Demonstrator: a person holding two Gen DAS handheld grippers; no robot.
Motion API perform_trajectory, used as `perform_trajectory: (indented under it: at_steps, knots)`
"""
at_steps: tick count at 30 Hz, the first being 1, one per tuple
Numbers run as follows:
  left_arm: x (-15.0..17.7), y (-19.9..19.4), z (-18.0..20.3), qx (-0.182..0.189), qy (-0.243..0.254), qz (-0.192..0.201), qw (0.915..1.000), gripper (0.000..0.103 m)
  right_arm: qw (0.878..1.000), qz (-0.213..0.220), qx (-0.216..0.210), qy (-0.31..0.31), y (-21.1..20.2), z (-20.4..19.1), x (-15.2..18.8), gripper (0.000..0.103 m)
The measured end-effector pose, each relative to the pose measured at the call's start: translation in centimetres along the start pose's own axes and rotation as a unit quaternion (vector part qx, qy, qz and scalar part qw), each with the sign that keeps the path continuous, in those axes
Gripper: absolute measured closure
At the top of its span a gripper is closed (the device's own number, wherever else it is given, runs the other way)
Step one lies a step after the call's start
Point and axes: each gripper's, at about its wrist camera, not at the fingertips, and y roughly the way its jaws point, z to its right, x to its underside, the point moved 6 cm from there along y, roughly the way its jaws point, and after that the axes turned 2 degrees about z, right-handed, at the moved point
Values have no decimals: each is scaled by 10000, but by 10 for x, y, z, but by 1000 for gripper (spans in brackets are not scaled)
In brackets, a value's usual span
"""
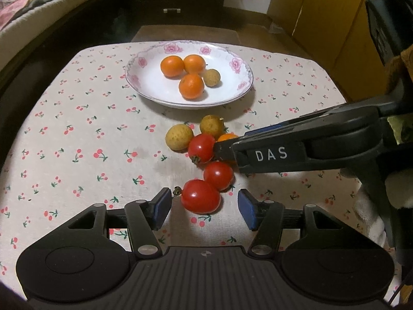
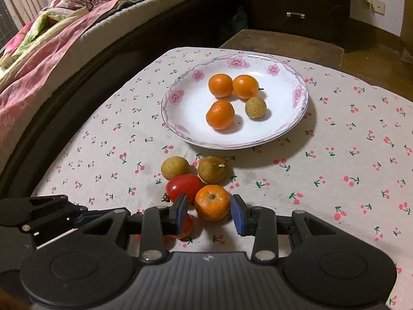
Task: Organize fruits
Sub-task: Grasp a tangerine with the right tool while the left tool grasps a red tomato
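Observation:
A white floral plate holds three small oranges and one longan. Nearer on the cherry-print cloth lie two longans, three cherry tomatoes and one orange. My left gripper is open around the nearest tomato, with gaps on both sides. My right gripper straddles the loose orange: the right pad is at its skin, while a narrow gap shows at the left pad.
A bed with floral bedding runs along the left of the table. Behind the table stand a dark chest of drawers and a low wooden stool. Yellow cabinet doors are at the back right.

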Motion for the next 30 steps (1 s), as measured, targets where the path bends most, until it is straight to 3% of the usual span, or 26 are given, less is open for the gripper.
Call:
perform_trajectory:
  at_steps: [19,24,30]
  knots:
    - [5,9,3,104,113,-92,9998,46,9999,-113,36,-65,9,-1,-1,60]
    - [4,8,0,87,-9,-53,9999,61,9999,-108,24,-88,8,-2,-1,63]
    - [4,7,1,96,-1,-38,9999,62,10000,-49,13,-60,3,0,-1,64]
